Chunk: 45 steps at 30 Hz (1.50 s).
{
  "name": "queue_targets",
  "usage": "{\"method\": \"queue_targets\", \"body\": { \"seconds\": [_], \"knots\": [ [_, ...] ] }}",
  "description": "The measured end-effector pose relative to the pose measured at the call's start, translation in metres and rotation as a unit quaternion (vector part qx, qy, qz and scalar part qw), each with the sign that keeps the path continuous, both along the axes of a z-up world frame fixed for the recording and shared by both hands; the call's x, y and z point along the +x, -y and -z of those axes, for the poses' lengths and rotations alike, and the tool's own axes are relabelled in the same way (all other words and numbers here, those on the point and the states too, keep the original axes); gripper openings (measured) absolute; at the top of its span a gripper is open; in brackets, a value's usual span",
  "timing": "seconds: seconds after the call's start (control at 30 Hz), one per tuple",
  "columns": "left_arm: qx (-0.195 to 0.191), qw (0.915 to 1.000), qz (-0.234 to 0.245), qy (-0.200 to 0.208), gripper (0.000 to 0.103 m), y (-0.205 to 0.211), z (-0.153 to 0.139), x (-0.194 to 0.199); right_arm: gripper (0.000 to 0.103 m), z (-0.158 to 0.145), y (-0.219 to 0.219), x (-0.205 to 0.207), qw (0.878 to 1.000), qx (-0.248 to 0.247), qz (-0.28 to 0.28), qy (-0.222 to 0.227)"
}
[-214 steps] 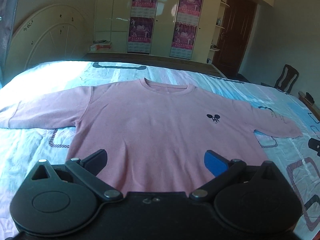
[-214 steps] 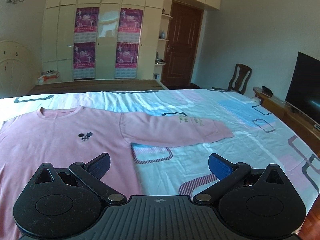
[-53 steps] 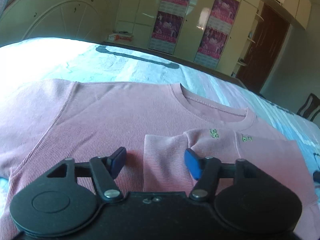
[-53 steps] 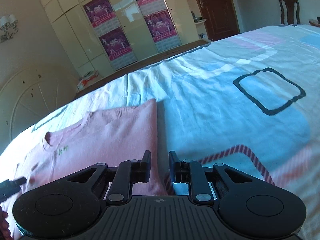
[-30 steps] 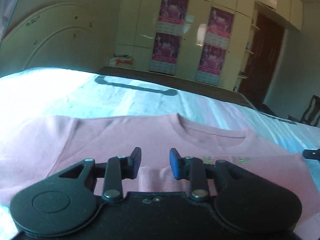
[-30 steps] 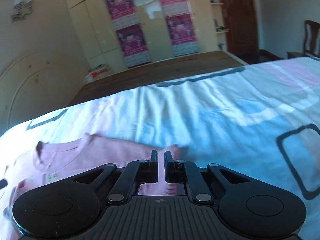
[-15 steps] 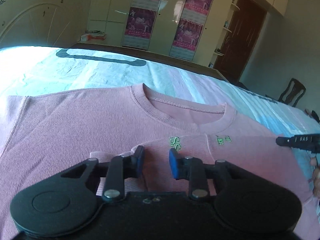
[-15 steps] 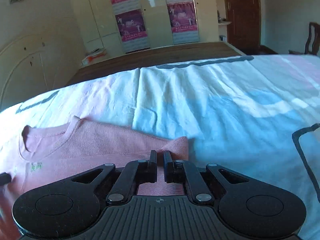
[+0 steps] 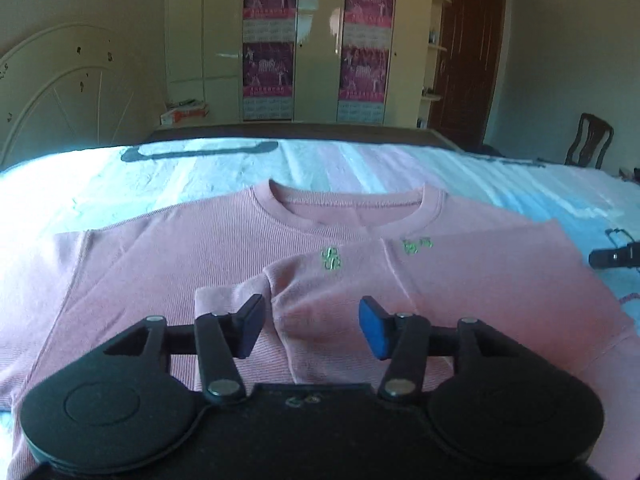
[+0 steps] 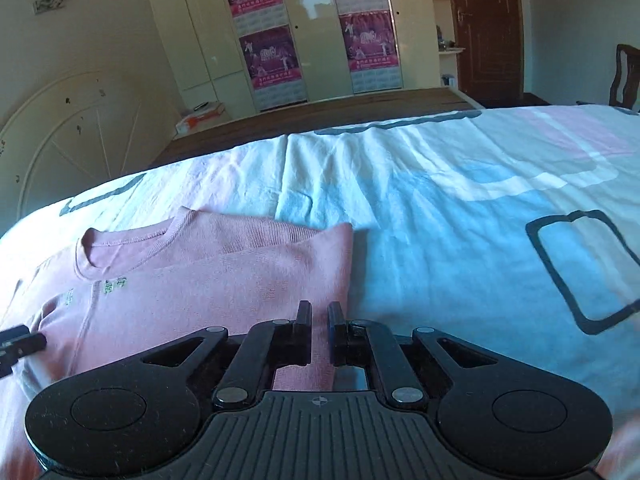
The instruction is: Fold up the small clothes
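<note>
A pink long-sleeved shirt lies flat on the bed, collar away from me. Its right sleeve is folded in across the chest, cuff near the middle. My left gripper is open and empty, just above that cuff. My right gripper has its jaws nearly together over the folded right edge of the shirt; a narrow gap shows between them, with pink fabric behind it. The right gripper's tip shows in the left wrist view, and the left gripper's tip in the right wrist view.
The bed sheet is white and pale blue with dark outlined squares. A wooden footboard, a wardrobe with pink posters, a dark door and a chair stand beyond the bed.
My left gripper has opened wide and let go of the sleeve cuff, which now lies on the chest. My right gripper has drawn back a little along the folded edge.
</note>
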<state>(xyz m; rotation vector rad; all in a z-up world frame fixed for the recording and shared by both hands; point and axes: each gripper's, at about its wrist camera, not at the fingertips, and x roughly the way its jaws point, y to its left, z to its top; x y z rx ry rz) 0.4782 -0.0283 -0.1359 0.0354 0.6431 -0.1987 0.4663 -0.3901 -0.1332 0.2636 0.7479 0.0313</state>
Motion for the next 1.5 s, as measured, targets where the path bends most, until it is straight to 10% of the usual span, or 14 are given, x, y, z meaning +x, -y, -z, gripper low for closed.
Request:
{"method": "queue_targets", "body": {
  "seconds": [0.13, 0.8, 0.9, 1.07, 1.2, 1.5],
  "knots": [
    [0.026, 0.9982, 0.011, -0.053, 0.049, 0.004, 0.021, -0.006, 0.007, 0.015, -0.012, -0.026, 0.999, -0.018, -0.011, -0.039],
    [0.013, 0.9994, -0.011, -0.030, 0.054, -0.031, 0.016, -0.031, 0.010, 0.000, -0.041, -0.055, 0.999, -0.007, 0.021, -0.032],
    [-0.013, 0.9958, -0.087, -0.026, 0.052, -0.086, 0.005, -0.037, 0.068, -0.003, -0.046, -0.057, 0.999, 0.003, 0.039, -0.021],
    [-0.073, 0.9751, -0.209, -0.005, 0.053, -0.199, -0.012, -0.060, 0.071, -0.011, -0.081, -0.052, 1.000, 0.002, 0.018, 0.006],
    [-0.101, 0.9486, -0.300, -0.009, 0.049, -0.278, -0.011, -0.075, 0.036, -0.011, -0.122, -0.036, 1.000, 0.013, 0.003, 0.006],
    [-0.200, 0.8893, -0.411, 0.006, 0.045, -0.400, -0.004, -0.087, 0.035, -0.010, -0.196, -0.010, 0.999, 0.017, -0.032, -0.004]
  ]
}}
